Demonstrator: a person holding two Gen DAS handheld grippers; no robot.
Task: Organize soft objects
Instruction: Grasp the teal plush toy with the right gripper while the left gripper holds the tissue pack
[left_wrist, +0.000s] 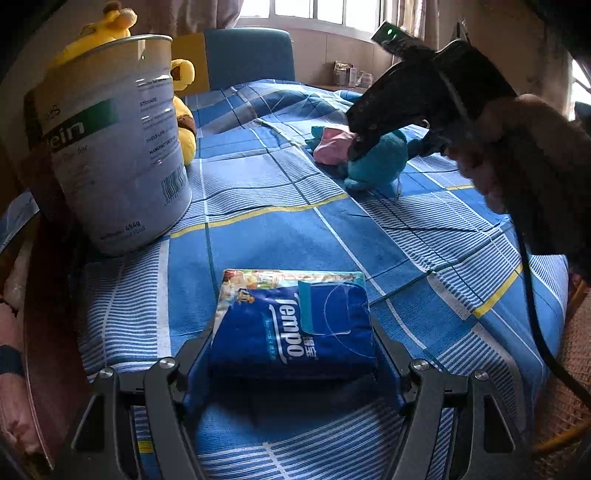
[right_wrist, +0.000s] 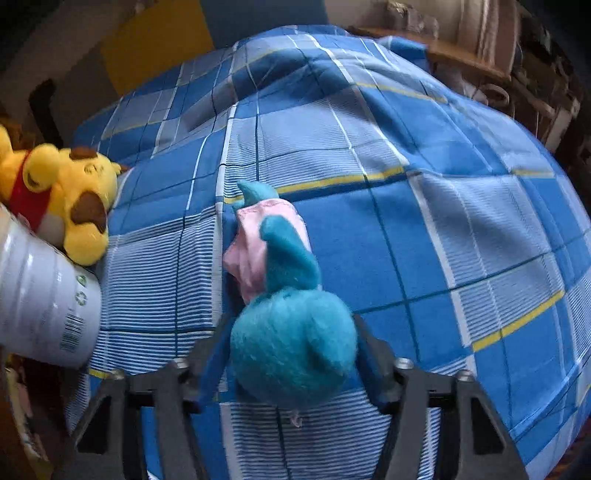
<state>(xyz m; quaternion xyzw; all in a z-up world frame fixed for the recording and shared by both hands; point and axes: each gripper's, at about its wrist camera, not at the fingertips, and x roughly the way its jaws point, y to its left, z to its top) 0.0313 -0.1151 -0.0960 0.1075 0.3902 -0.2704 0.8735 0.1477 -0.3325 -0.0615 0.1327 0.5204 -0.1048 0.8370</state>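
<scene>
A blue plaid bedsheet, woven cotton by its look with striped panels and thin yellow lines, is covering the whole work surface and lying in soft folds.

At the near edge of that sheet, the left gripper is closing its two dark fingers on a tissue pack: a flat, rectangular soft pack in glossy blue plastic film with white lettering, its sides touching both pads. The pack is sitting flat on the sheet.

Toward the middle of the sheet, the right gripper is straddling a teal plush toy, a rounded, fuzzy fleece body with a pointed ear and a pink satin patch lying against it. The fingers are standing at a middling width on either side of the toy's round body; whether the pads are pressing the fur I cannot tell, as the picture is blurred. In the left wrist view a hand is gripping that black tool above the toy.

On the sheet's left side a tall cylindrical tin, smooth white metal with a green label band and a barcode, is standing upright. Just behind the tin, a yellow plush bear in a red shirt is lying on its side, touching the tin.
</scene>
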